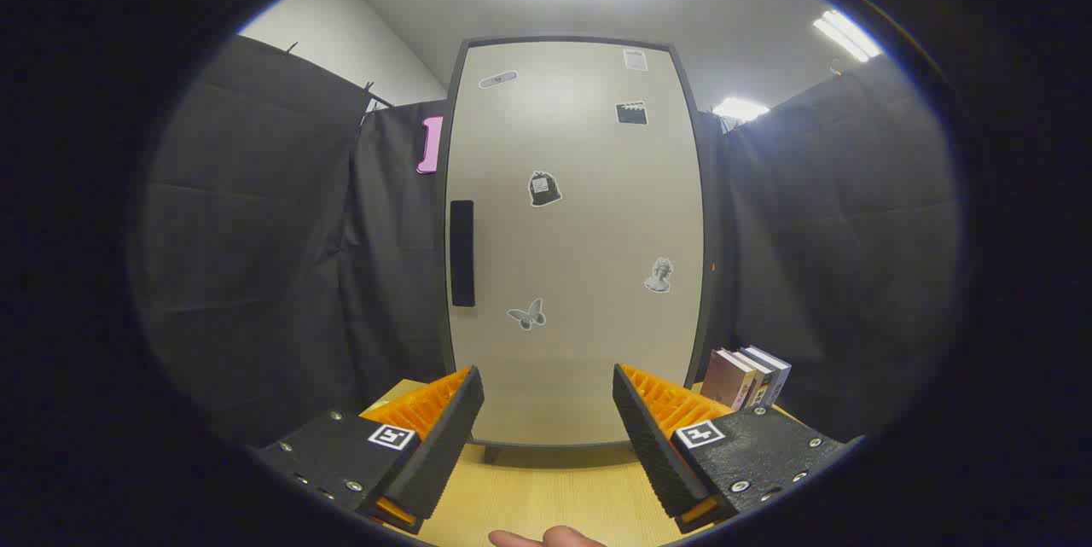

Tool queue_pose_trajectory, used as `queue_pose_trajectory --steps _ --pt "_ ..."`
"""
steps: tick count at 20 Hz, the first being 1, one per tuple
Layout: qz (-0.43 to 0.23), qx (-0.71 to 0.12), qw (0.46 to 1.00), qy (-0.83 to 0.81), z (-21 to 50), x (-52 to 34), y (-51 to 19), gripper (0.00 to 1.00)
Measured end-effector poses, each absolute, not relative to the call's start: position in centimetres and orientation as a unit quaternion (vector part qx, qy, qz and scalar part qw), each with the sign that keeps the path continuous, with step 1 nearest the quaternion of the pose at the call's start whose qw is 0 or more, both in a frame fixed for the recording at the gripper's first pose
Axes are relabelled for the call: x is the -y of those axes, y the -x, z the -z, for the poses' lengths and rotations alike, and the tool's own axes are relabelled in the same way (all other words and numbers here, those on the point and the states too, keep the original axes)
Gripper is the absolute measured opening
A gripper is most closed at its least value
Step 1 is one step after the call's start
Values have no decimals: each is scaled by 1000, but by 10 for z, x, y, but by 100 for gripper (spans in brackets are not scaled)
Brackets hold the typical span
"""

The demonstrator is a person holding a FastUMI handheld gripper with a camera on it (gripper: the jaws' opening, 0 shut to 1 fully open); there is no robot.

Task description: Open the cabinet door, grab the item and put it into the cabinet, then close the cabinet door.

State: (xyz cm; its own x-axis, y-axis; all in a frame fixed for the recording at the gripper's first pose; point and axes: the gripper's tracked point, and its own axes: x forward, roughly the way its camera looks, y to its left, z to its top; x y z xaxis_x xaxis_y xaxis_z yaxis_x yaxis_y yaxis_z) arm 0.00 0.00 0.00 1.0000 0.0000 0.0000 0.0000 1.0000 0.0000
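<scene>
A tall beige cabinet (576, 240) with a dark frame stands on a wooden table (546, 496), straight ahead of my fingers. Its door is shut and carries several stickers. A black vertical handle (461, 253) sits along the door's left edge, above my left finger. Several books (746, 376) stand upright right of the cabinet, just beyond my right finger. My gripper (548, 393) is open, with nothing between its fingers, a short way in front of the door's lower part.
Black cloth walls close in on the left and right of the cabinet. A person's fingertip (546, 538) shows at the near table edge below the fingers. Bare tabletop lies between me and the cabinet's foot.
</scene>
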Motion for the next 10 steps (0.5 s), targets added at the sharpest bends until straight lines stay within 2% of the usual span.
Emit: queue_pose_trajectory --steps 10 --pt "-4 10 1000 -15 -11 0 -8 95"
